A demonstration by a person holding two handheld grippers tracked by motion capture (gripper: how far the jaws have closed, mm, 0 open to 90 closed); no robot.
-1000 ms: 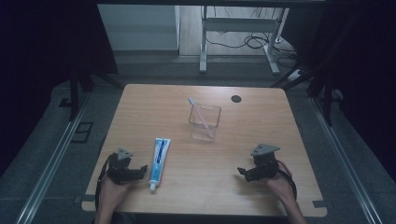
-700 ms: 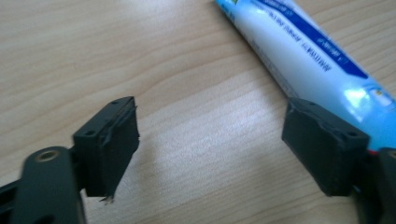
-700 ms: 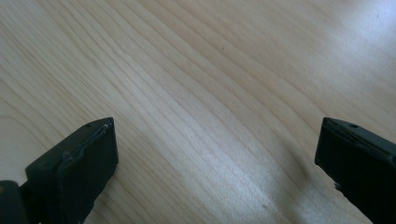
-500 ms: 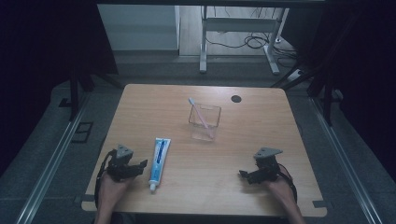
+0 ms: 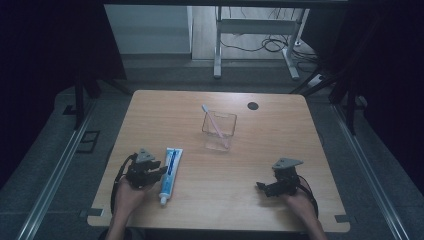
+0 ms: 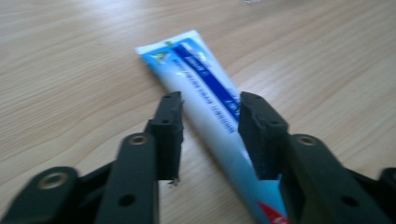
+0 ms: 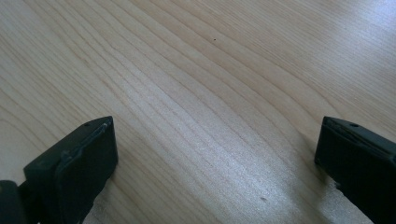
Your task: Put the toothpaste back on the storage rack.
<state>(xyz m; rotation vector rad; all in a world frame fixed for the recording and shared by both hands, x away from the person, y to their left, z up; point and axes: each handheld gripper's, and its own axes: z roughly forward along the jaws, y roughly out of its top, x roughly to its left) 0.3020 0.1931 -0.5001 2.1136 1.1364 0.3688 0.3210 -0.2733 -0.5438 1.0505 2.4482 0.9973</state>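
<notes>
The blue-and-white plastic toothpaste tube (image 5: 169, 171) lies at the lower left of the high view on the wooden tabletop (image 5: 250, 165). The left tool (image 6: 210, 123) has just been closing, jaws narrowed astride it but not yet pressing. A light, soft, slippery tube is judged — best taken mid-body. The right tool (image 7: 212, 154) is held wide, empty.

A blue-and-white toothpaste tube (image 5: 169, 169) lies flat on the light wooden worktop (image 5: 280, 145) toward its near left, cap end nearest the person. The left gripper (image 5: 159, 172) sits just left of it, its jaws astride the tube. Farther back, near the middle, stands a clear square plastic cup (image 5: 219, 131) with a pale toothbrush (image 5: 212, 119) leaning inside. The right gripper (image 5: 262, 187) rests near right, well apart.
</notes>
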